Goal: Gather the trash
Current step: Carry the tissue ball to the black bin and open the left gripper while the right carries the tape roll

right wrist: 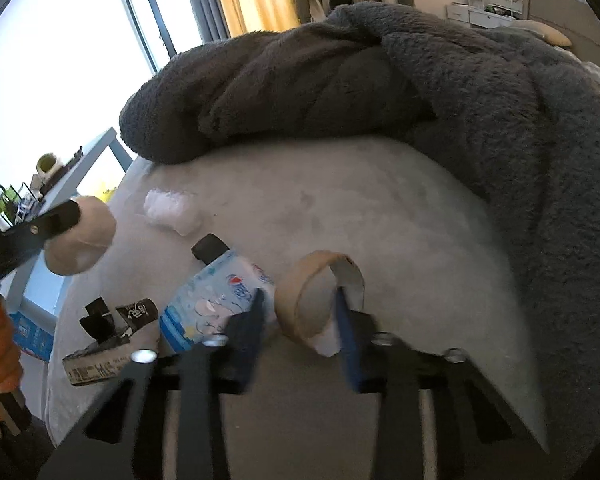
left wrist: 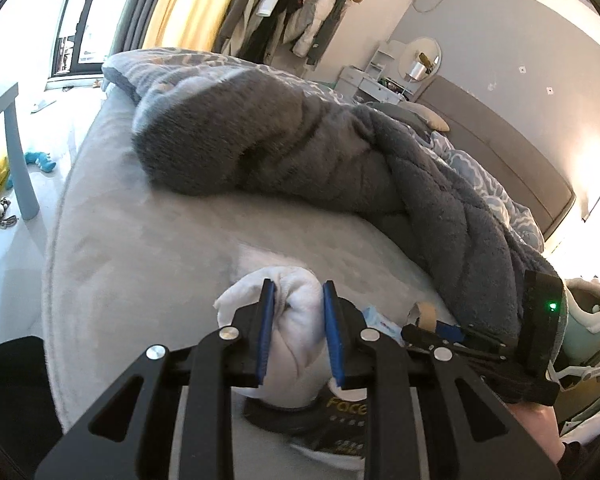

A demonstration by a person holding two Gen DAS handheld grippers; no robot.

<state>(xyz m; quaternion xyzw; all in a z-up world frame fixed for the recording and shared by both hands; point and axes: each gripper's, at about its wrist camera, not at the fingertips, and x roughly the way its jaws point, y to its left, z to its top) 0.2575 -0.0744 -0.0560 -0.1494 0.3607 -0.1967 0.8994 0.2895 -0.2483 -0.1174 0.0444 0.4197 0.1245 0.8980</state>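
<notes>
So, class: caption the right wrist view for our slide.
Right gripper closes on a cardboard tape roll beside a Pepsi bottle on the bed.

White tissue wad (left wrist: 296, 320); dark grey blanket (left wrist: 300, 152)

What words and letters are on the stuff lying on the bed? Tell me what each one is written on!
"Face": yellow letters on the dark packet lying under the left gripper; the smaller rows beneath are too blurred to read.
Pepsi globe logo: on the plastic bottle; any lettering beside it is too blurred.
White characters on the dark wrapper: unreadable.
Barcode and small print on the carton: too small.
</notes>
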